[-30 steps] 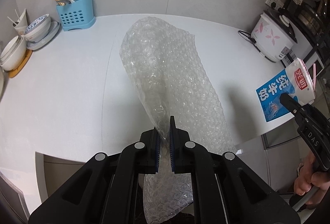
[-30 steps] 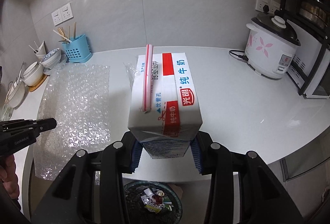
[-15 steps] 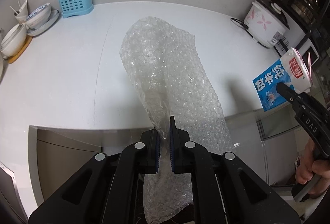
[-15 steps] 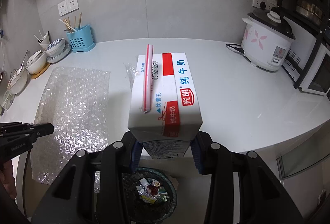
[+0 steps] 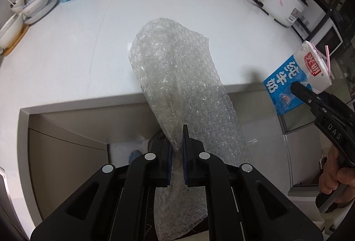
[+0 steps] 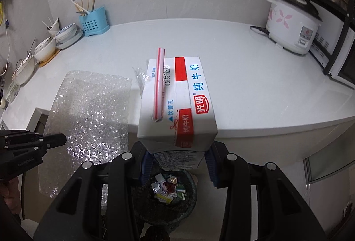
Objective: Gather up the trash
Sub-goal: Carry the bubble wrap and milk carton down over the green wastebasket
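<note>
So the white countertop sits a lot higher and further off in both views than a second ago, and its near edge now cuts across the middle of the left wrist view with the grey cabinet front showing under it, where before that view was nearly all counter. Both hands have dropped down and pulled back off the counter edge. The sheet of bubble wrap looks the same as before, a long crumpled strip pinched in the left gripper, whose blue pads are closed tight on its lower part, with the far end sticking up over the counter edge and the near end hanging down below the jaws. The left gripper is pointing steeply down. The milk carton is still clamped by its base in the right gripper, at the same medium width as before, with the pink-striped straw lying along its top face. Below the carton the dark trash bin is much bigger in the right wrist view now, near bottom centre, with crumpled wrappers inside. In the left wrist view the carton is off to the far right, and the person's right hand is wrapped around the gripper handle.
</note>
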A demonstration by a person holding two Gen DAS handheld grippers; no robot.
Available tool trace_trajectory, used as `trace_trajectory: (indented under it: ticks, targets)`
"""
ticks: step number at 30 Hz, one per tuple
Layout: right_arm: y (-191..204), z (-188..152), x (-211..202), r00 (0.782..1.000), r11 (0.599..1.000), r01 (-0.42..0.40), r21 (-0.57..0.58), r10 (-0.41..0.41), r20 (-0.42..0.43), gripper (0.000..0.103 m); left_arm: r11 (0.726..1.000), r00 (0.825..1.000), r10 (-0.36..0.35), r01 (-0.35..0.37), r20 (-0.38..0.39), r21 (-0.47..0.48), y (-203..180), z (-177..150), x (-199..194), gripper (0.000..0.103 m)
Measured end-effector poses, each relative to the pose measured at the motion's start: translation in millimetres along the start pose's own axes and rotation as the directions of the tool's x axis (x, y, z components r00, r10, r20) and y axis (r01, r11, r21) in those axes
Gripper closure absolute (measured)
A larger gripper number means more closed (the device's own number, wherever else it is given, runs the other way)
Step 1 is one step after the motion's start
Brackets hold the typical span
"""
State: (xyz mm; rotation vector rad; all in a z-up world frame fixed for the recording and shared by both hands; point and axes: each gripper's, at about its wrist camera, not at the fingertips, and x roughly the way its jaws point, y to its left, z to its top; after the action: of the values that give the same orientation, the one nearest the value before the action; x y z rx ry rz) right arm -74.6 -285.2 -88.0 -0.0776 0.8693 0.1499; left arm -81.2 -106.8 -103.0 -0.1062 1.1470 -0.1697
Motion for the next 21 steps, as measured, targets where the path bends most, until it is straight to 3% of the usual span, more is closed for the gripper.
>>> trace_trajectory:
  ticks: [9, 21]
  targets:
    - [7, -43, 32, 0.998, 1.0, -0.006, 0.008, 0.007, -0.061, 0.065, 1.0, 0.999, 0.024, -0.025, -0.045, -0.011, 8, -29, 33, 0.097]
    - [10, -81, 68, 0.997, 1.0, -0.005, 0.007, 0.005, -0.082, 0.064, 0.999, 0.997, 0.049, -0.049, -0.058, -0.012, 13, -53, 77, 0.097]
